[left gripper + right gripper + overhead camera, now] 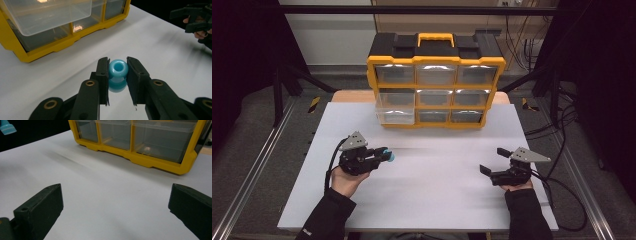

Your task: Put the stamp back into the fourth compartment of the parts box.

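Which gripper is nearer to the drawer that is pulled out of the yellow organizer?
Left. The left gripper, shut on the blue bead, sits almost straight in front of the open drawer. The right gripper is far off on the table's other side, jaws open.

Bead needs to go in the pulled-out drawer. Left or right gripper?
Left. The left gripper is already shut on the blue bead, and the pulled-out drawer sits on the organizer's left side, nearer to it. The right gripper is open, holds nothing, and is farther away.
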`<state>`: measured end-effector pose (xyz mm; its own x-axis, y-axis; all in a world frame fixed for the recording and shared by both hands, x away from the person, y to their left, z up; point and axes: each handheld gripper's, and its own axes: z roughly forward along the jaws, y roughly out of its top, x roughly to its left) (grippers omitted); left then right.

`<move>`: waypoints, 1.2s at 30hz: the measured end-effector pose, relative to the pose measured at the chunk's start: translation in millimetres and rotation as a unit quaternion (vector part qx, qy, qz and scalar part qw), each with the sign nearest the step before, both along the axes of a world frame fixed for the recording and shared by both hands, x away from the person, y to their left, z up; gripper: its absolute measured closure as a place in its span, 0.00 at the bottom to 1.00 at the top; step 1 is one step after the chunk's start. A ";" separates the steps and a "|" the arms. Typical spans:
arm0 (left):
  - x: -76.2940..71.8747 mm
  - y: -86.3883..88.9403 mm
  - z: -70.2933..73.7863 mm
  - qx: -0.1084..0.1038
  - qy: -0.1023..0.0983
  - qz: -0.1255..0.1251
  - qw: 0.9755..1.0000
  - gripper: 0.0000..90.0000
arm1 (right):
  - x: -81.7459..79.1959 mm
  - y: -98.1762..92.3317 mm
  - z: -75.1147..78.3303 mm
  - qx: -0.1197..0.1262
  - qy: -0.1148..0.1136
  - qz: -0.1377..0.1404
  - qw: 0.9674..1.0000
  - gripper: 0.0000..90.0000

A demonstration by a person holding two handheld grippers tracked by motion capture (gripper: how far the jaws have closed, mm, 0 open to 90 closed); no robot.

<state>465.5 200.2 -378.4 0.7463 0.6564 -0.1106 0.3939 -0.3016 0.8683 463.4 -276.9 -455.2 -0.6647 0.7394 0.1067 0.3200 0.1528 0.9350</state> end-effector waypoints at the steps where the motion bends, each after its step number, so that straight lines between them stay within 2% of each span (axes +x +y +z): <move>1: 0.3 0.0 1.3 -0.002 -0.001 0.001 1.000 0.80 | 0.0 0.0 0.0 0.000 0.000 0.000 1.000 0.00; 36: 15.7 1.4 37.9 -0.004 -0.023 0.009 1.000 0.80 | -0.1 0.3 0.0 0.001 -0.001 0.000 1.000 0.00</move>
<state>481.2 201.6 -340.6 0.7381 0.6697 -0.0814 0.3593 -0.2881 0.8876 463.3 -276.6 -455.2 -0.6655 0.7388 0.1065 0.3178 0.1513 0.9360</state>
